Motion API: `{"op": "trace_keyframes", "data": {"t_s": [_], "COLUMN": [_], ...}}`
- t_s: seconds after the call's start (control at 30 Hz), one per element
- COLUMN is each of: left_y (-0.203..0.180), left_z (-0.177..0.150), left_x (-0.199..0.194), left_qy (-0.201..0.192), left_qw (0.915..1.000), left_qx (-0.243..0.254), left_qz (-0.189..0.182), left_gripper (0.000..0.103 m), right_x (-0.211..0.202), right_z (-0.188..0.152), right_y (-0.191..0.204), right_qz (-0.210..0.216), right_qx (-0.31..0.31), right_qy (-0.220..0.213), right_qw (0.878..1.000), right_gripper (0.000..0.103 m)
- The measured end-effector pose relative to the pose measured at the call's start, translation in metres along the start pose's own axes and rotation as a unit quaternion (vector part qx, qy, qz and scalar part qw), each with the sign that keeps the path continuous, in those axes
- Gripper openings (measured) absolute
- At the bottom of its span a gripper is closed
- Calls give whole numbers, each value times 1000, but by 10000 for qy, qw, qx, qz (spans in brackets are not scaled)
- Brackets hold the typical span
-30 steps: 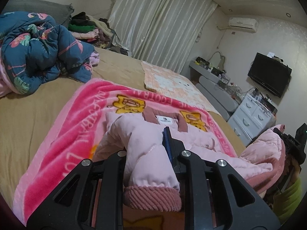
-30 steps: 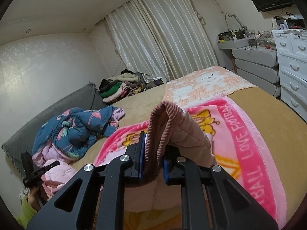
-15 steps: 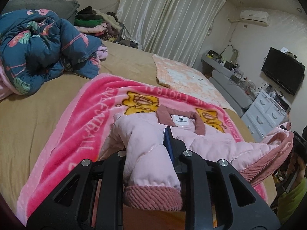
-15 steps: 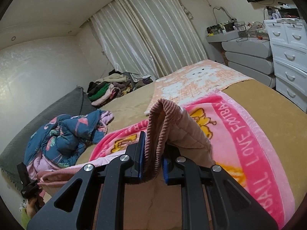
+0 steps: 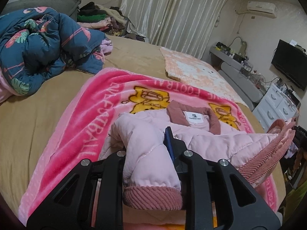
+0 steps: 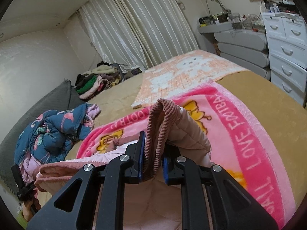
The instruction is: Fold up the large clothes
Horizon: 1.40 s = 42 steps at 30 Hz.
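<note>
The pink jacket (image 5: 211, 141) hides the left tool's (image 5: 149, 149) left pad.

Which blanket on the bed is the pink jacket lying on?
The bright pink football blanket with yellow cartoon figures; the pale peach one lies beyond it, bare.

A pale pink quilted padded jacket (image 5: 211, 141) with dusty-rose ribbed collar and cuffs lies low centre, label up, sleeve and hem lifted.
</note>
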<state>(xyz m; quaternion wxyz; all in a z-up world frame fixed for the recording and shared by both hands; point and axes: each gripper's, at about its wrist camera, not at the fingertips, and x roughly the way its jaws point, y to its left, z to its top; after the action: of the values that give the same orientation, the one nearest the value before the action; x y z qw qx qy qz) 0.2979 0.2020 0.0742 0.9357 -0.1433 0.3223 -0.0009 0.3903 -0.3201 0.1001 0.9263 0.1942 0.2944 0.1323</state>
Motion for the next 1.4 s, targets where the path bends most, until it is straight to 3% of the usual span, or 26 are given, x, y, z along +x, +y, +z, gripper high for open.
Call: {"op": "trace_keyframes", "data": {"t_s": [0.27,0.47,0.5,0.53,0.57,0.6,0.63,0.87,1.0,1.1,1.17,1.4], "left_y": [6,9,9,10,10,10,10,8,8,5,1,-21], "left_z": [-7,-12,-12,-13,-13,-13,-12,-14,-14,-12,-11,-7], "left_x": [28,49,52,53,56,59,61,69,69,65,58,29], "left_qy": [163,288,302,307,325,339,346,379,367,333,276,38], "left_qw": [9997,9992,9991,9991,9991,9990,9989,9988,9989,9991,9995,9998], "left_qx": [68,94,100,99,99,103,107,94,37,13,-33,183], "left_qz": [162,257,267,267,266,276,287,305,286,265,120,76], "left_gripper": [17,17,17,17,17,17,17,18,20,29,58,79], "right_x": [41,60,62,63,62,62,62,57,56,72,77,70], "right_z": [-3,-3,-3,-2,-3,-5,-7,-46,-94,-125,-136,-140], "right_y": [-12,-33,-37,-39,-41,-41,-40,4,36,50,54,58], "right_qz": [-98,458,619,777,934,989,1029,717,488,138,-58,-15], "right_qx": [116,670,812,916,1019,1084,1051,-146,-1035,-1540,-1727,-1593], "right_qy": [295,399,395,387,381,386,403,733,1023,1347,1370,1255], "right_qw": [9995,9959,9940,9920,9897,9884,9883,9946,9881,9787,9754,9792], "right_gripper": [17,27,31,50,75,83,85,86,88,90,91,93]}}
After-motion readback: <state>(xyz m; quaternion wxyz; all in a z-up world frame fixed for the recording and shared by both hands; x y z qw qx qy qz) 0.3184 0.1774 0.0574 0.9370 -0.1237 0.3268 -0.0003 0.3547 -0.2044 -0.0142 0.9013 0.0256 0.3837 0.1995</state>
